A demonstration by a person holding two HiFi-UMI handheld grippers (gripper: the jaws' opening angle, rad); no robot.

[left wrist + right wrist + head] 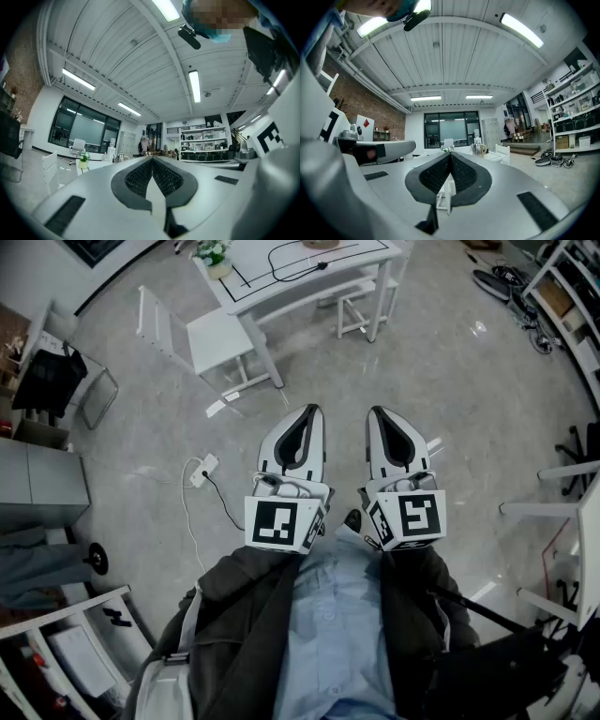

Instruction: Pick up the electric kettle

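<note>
Head view: the left gripper (302, 414) and right gripper (386, 414) are held side by side in front of the person's jacket (234, 606). Each has its jaws pressed together with nothing between them. The white table (309, 282) is cut off by the top edge. A brownish thing on it there shows only a sliver, too little to tell what it is.

Left gripper view: the tips of the jaws meet and hold nothing. The electric kettle (120, 157) stands far off on the table, left of the tips and right of a potted plant (83, 161). It is small and shiny, and the gripper's body hides its base.

Right gripper view: the tips of the jaws are closed on each other and hold nothing. The kettle (478, 149) stands just right of the tips, on the distant table. It has a silvery body and a curved handle on its right side. Its finer detail is too small to make out.
</note>
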